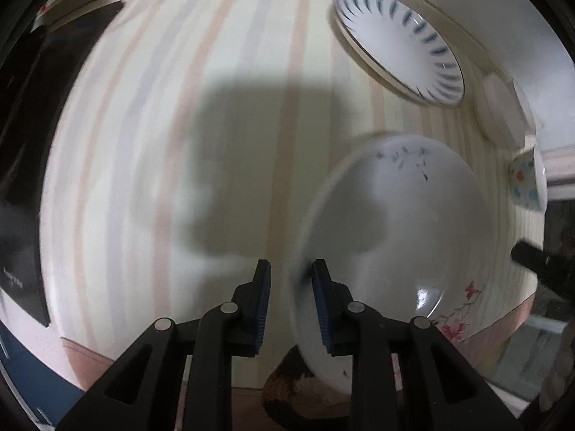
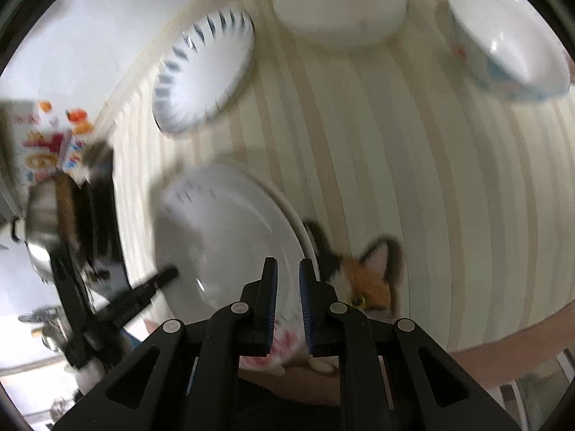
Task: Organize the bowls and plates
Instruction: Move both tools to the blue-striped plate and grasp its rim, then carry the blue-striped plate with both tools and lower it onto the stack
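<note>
Both the left hand-held gripper [image 1: 291, 280] and right hand-held gripper [image 2: 288, 280] are pinching opposite rims of a large glazed white ceramic plate [image 1: 395, 230] above the striped tabletop [image 1: 215, 72]; it is likely heavy, slippery and breakable, best gripped by the rim.

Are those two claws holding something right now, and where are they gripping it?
Both grip the big white plate by its rim: the left gripper on one edge, the right gripper on the opposite edge.
</note>
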Available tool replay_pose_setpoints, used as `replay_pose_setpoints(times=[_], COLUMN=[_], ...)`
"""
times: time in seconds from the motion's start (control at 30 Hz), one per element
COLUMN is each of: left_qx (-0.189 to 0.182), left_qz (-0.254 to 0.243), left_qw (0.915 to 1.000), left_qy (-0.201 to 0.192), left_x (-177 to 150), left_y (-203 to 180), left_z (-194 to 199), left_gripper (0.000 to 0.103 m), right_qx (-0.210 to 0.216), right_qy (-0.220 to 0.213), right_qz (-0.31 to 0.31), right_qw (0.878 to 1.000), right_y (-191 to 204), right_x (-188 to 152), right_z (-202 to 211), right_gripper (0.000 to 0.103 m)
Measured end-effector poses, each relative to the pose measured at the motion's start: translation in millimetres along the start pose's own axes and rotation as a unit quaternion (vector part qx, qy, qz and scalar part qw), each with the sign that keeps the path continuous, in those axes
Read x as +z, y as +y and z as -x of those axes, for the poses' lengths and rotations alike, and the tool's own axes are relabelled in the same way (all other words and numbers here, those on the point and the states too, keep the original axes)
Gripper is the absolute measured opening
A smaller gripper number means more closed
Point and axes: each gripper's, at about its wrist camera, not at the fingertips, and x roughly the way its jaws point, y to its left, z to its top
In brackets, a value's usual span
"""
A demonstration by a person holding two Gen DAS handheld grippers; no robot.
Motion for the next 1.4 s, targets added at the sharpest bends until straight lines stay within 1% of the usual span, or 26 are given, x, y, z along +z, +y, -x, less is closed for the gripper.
replay_pose_setpoints(times=[0.07,0.13,0.2,0.3,0.37,0.43,0.53,0.63,0.67,0.8,0.93,1.0,1.03,1.07,1.1,1.17,1.3,1.4], left_qx=[-0.013,0.002,-0.003,-0.016,-0.015,-0.026,-0.029,-0.024,-0.026,-0.013,0.003,-0.006,-0.003,-0.002,0.004,0.005,0.009,0.007], left_qz=[0.023,0.031,0.032,0.033,0.022,0.022,0.018,-0.002,-0.008,-0.038,-0.067,-0.077,-0.088,-0.096,-0.102,-0.104,-0.106,-0.109], left_qw=[0.9996,0.9988,0.9981,0.9976,0.9981,0.9984,0.9989,0.9994,0.9992,0.9990,0.9977,0.9969,0.9959,0.9951,0.9943,0.9939,0.9932,0.9923], left_qy=[-0.005,-0.037,-0.053,-0.059,-0.056,-0.045,-0.033,-0.023,-0.030,-0.020,-0.011,-0.015,-0.021,-0.024,-0.030,-0.037,-0.048,-0.057], left_x=[10,26,46,79,109,139,176,203,210,235,249,252,253,254,254,255,247,237], left_y=[9,13,12,10,1,-2,-9,-23,-27,-46,-59,-62,-66,-69,-71,-71,-70,-76], left_z=[11,28,38,40,33,22,4,-13,-13,-22,-34,-34,-33,-32,-30,-27,-16,-6], left_gripper=[0.024,0.024,0.024,0.025,0.025,0.025,0.025,0.025,0.026,0.026,0.027,0.026,0.025,0.022,0.022,0.021,0.018,0.018], right_qx=[0.015,0.022,0.022,0.021,0.012,0.001,-0.008,-0.015,-0.017,-0.016,-0.017,-0.028,-0.034,-0.042,-0.051,-0.069,-0.081,-0.070], right_qy=[-0.021,-0.045,-0.061,-0.063,-0.061,-0.063,-0.063,-0.068,-0.068,-0.072,-0.079,-0.080,-0.082,-0.085,-0.089,-0.094,-0.105,-0.106], right_qz=[0.000,0.001,0.006,0.000,-0.002,-0.008,-0.020,-0.031,-0.035,-0.047,-0.042,-0.040,-0.037,-0.033,-0.026,-0.017,0.001,0.000], right_qw=[1.000,0.999,0.998,0.998,0.998,0.998,0.998,0.997,0.997,0.996,0.996,0.996,0.995,0.995,0.994,0.993,0.991,0.992], right_y=[9,18,27,38,42,45,46,43,42,40,49,52,54,55,58,62,64,62], right_x=[17,38,61,91,109,126,142,153,155,167,173,175,177,179,180,182,179,175], right_z=[10,16,14,-1,-12,-24,-42,-49,-51,-58,-62,-64,-64,-65,-66,-69,-71,-71], right_gripper=[0.022,0.028,0.029,0.029,0.029,0.029,0.029,0.029,0.029,0.029,0.028,0.028,0.027,0.024,0.021,0.012,0.007,0.007])
